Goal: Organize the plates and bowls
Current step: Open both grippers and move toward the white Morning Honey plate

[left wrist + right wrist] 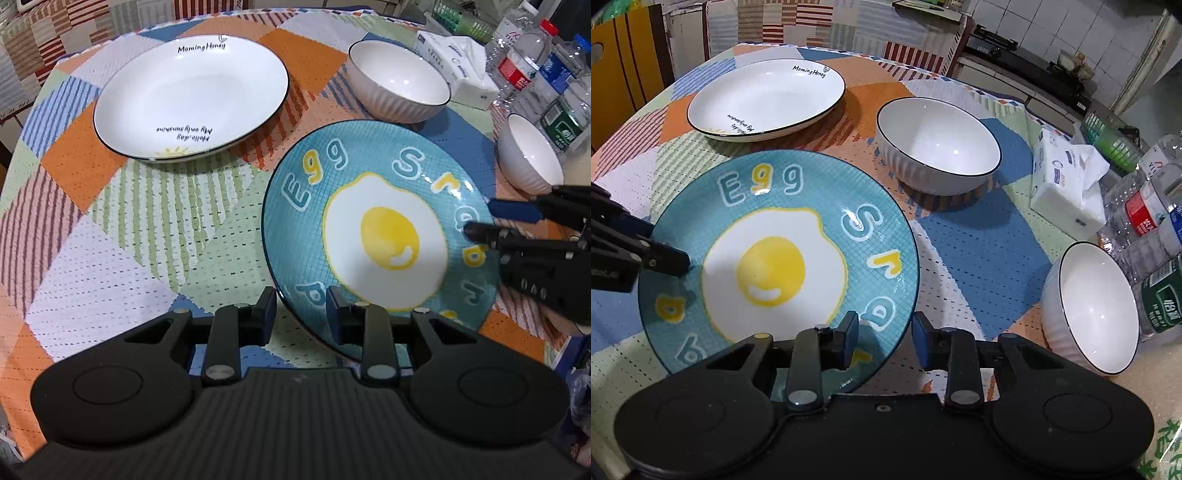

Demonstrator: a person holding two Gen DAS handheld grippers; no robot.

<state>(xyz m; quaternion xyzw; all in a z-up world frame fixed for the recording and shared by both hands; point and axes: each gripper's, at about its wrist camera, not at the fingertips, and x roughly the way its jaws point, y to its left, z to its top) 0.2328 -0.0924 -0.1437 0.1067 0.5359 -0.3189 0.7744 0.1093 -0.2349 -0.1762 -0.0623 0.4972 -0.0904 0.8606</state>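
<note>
Left wrist view: the left gripper (301, 306) straddles the near rim of the blue fried-egg plate (384, 236). Its jaws stand narrowly apart, one pad outside the rim and one over the inner slope, and they appear to clamp the plate. The plate sits tilted above the patchwork cloth on the tabletop (110, 258). At its far right rim the right gripper (484, 219) reaches in, with the rim between its fingers. A white deep plate lettered "Morning Honey" (192, 96) lies beyond on the left, apart from the blue one. A ribbed white bowl (399, 81) stands upright behind the blue plate. A second ribbed bowl (528, 155) lies tipped on its side at the right, near the water bottles (524, 70) and a tissue pack (458, 62).

Right wrist view: the right gripper's jaws are partly open. The blue plate's rim passes between the pads, and I see neither pad pressing on it. The left gripper (661, 243) holds the opposite rim at the left edge. The white deep plate (764, 99) lies farther back, the upright bowl (938, 147) to its right, and the tipped bowl (1089, 306) near the right edge, just beside the bottles (1145, 214).
</note>
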